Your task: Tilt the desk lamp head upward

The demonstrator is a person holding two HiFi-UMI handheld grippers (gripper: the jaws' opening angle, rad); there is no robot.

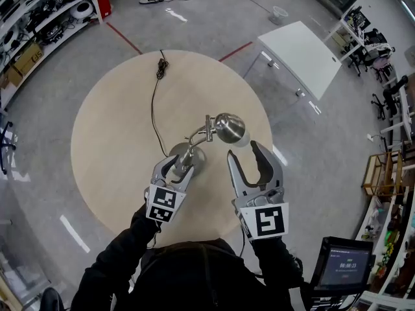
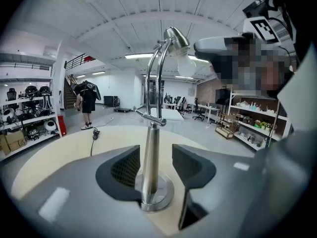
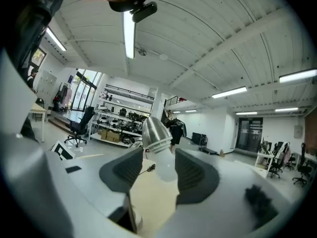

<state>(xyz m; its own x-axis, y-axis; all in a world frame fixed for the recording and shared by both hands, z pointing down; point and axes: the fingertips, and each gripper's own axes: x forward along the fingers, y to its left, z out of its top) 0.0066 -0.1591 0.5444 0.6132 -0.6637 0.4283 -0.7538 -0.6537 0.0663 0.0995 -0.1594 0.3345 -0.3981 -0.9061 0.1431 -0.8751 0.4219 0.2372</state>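
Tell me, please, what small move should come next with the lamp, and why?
Probably close the right gripper gently on the lamp head: it sits between open jaws, bulb pointing downward, while the left gripper, also open, merely flanks the stem.

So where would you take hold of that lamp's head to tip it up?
Probably on the metal shade, not the white bulb poking out of it: the shade is a firm cone that two jaws can pinch across. Come from the bulb end, where the right gripper is; the curved arm blocks the back.
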